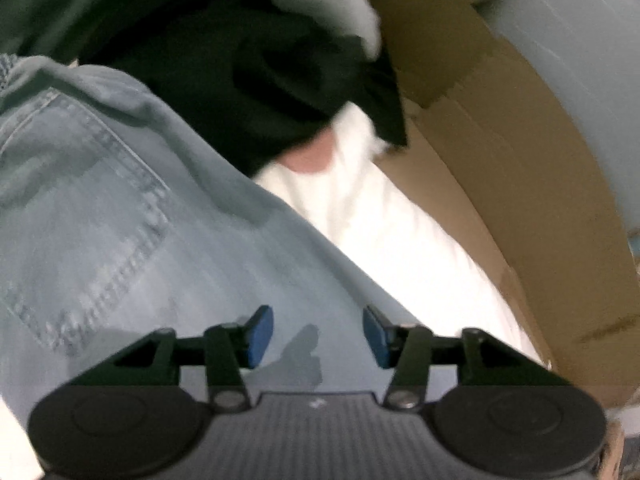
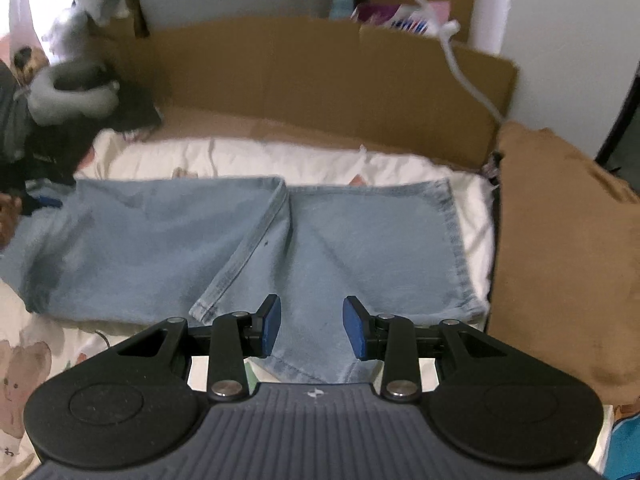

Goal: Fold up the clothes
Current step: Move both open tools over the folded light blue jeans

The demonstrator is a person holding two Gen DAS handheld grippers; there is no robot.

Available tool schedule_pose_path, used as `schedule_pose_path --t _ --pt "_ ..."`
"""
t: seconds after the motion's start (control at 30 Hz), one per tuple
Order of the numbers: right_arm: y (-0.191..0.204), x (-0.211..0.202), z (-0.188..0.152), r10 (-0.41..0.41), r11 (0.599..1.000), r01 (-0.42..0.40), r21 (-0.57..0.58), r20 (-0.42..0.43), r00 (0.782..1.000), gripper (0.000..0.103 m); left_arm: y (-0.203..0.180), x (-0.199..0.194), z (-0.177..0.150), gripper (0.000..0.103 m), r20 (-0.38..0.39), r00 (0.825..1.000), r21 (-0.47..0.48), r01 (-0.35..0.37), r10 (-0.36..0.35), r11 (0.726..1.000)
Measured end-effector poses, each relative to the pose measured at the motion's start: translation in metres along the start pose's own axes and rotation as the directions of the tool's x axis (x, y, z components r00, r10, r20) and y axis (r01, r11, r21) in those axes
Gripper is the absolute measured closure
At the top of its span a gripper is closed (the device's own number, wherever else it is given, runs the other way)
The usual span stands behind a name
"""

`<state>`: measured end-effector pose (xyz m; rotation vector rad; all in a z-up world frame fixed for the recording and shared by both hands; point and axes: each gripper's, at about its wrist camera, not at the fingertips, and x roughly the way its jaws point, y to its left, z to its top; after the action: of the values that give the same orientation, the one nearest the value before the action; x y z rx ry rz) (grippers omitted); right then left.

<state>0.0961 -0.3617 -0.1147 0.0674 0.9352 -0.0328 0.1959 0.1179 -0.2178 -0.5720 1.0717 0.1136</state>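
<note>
Both claws gape, holding nothing. Jeans (image 2: 256, 240) lie crosswise mid-frame; my right claw (image 2: 312, 328) hovers over the hem end, left claw (image 1: 318, 336) over the pocket end.

- A cardboard sheet (image 2: 320, 76) stands upright along the far edge of the bed, with a second flap (image 2: 436, 68) overlapping it at the right.
- A white printed bedsheet (image 2: 248, 156) covers the bed.
- A brown cushion (image 2: 560, 248) sits at the right.
- A grey neck pillow (image 2: 72, 96) lies at the far left.
- A white cable (image 2: 456, 60) hangs over the cardboard.
</note>
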Motion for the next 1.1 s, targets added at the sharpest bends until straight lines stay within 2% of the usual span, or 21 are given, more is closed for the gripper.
schedule_pose_path --t 0.07,0.17,0.23,0.3,0.43,0.5,0.7,0.8,0.9,1.0,1.1 --pt "-0.005 -0.012 -0.002 -0.008 0.999 0.006 0.033 0.041 0.999 0.062 -0.021 -0.003 -0.010 0.049 -0.005 1.000 0.034 -0.003 0.004 0.999" --pt "-0.008 -0.025 -0.006 -0.027 0.999 0.024 0.041 0.086 0.996 0.062 -0.060 0.004 -0.001 0.048 -0.032 0.999 0.107 0.002 0.001 0.994" --pt "-0.008 -0.031 -0.010 -0.045 0.998 0.041 0.046 0.098 0.994 0.062 -0.070 -0.006 -0.012 0.047 -0.045 0.999 0.175 0.011 -0.003 0.984" --pt "-0.008 -0.037 -0.014 -0.033 0.998 0.027 0.057 0.091 0.995 0.061 -0.081 0.006 -0.005 0.044 -0.066 0.998 0.235 0.030 -0.015 0.971" --pt "-0.001 -0.051 -0.020 -0.014 1.000 0.014 0.000 0.108 0.994 0.061 -0.091 0.007 -0.015 0.044 -0.120 0.992 0.337 0.085 -0.047 0.938" --pt "0.001 -0.055 -0.026 -0.008 1.000 0.009 -0.006 0.129 0.992 0.061 -0.095 0.019 -0.023 0.044 -0.153 0.986 0.373 0.112 -0.058 0.921" --pt "0.006 -0.047 -0.051 0.028 0.999 -0.032 0.018 0.151 0.988 0.061 -0.125 0.035 -0.058 0.044 -0.226 0.971 0.506 0.187 -0.080 0.842" --pt "0.009 -0.036 -0.068 0.017 1.000 -0.017 -0.004 0.148 0.989 0.061 -0.141 0.036 -0.079 0.044 -0.272 0.956 0.535 0.243 -0.107 0.809" --pt "0.011 -0.024 -0.084 0.012 0.999 -0.008 -0.032 0.134 0.991 0.061 -0.159 0.046 -0.099 0.044 -0.309 0.943 0.545 0.283 -0.124 0.789" --pt "0.011 -0.010 -0.097 0.007 0.999 -0.001 -0.049 0.121 0.993 0.061 -0.173 0.066 -0.116 0.044 -0.347 0.929 0.533 0.309 -0.130 0.788" --pt "0.007 0.004 -0.107 0.005 0.999 0.000 -0.048 0.103 0.995 0.061 -0.185 0.087 -0.126 0.044 -0.373 0.919 0.507 0.317 -0.128 0.802"
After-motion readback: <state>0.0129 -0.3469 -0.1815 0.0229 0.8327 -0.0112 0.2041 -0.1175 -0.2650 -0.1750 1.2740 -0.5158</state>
